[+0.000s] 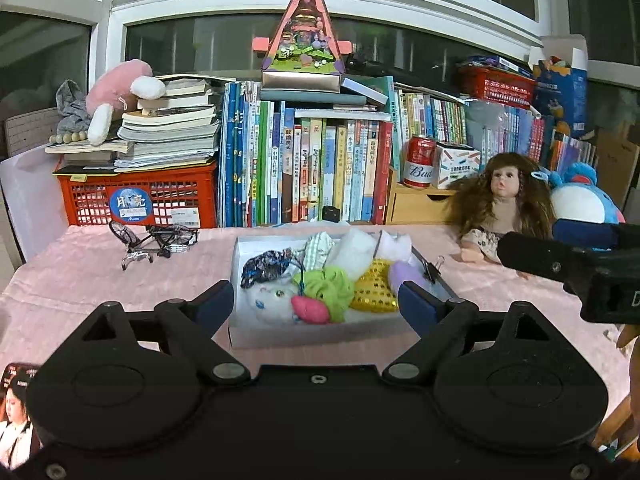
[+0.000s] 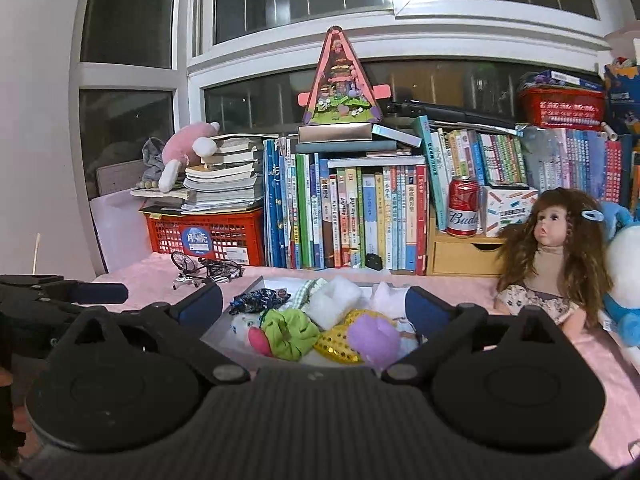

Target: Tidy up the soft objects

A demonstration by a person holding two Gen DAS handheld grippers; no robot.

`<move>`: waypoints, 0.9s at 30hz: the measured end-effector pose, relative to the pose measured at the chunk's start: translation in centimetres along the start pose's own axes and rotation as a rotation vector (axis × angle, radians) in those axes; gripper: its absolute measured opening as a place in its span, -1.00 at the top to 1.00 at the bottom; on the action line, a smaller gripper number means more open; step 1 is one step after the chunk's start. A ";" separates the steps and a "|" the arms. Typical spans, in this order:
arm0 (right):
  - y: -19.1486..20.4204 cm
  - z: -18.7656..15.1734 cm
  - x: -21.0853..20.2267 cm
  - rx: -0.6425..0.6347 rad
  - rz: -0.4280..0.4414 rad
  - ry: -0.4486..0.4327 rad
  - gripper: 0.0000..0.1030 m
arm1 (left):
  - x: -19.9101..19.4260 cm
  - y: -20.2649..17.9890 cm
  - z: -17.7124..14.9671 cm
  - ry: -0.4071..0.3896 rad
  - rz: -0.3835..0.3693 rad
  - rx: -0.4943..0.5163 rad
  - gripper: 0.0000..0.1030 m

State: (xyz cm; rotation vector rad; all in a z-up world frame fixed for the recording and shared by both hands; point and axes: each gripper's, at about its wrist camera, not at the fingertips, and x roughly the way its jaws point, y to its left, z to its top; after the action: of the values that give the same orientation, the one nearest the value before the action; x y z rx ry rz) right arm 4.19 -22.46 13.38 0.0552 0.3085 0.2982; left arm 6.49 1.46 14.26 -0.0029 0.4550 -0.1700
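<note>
The soft items (image 1: 320,284) are lying piled inside the white box (image 1: 236,264) on the pink table (image 1: 100,276) (packing appears largely complete). Both the left gripper (image 1: 316,300) and right gripper (image 2: 314,304) are hovering wide apart before it, gripping nothing. The doll (image 1: 500,200) is sitting outside.

The left gripper (image 1: 316,300) points forward and slightly down, its blue-padded fingers (image 1: 416,304) spread wide with nothing pressed between them. The right gripper (image 2: 314,306) is likewise level-ish and tilted down a little, jaws wide apart and empty. From the left wrist view, the right gripper sits at three o'clock; from the right, the left lies at nine o'clock.
</note>
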 end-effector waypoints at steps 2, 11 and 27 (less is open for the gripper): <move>0.1 -0.7 -0.5 0.001 -0.009 -0.007 -0.98 | -0.5 -0.1 -0.9 -0.005 0.009 -0.009 -0.72; -0.1 -4.1 -3.4 0.039 -0.068 -0.055 -0.99 | -2.7 0.3 -4.9 -0.013 0.033 -0.023 -0.73; 2.0 -9.7 -4.2 -0.022 -0.120 -0.010 -1.00 | -4.1 1.0 -10.2 -0.006 0.110 -0.038 -0.75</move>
State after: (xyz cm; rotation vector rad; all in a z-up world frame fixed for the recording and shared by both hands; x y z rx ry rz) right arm -3.21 -21.71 5.59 0.0166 0.2969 0.1823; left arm -1.51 3.45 6.83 -0.0160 0.4510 -0.0531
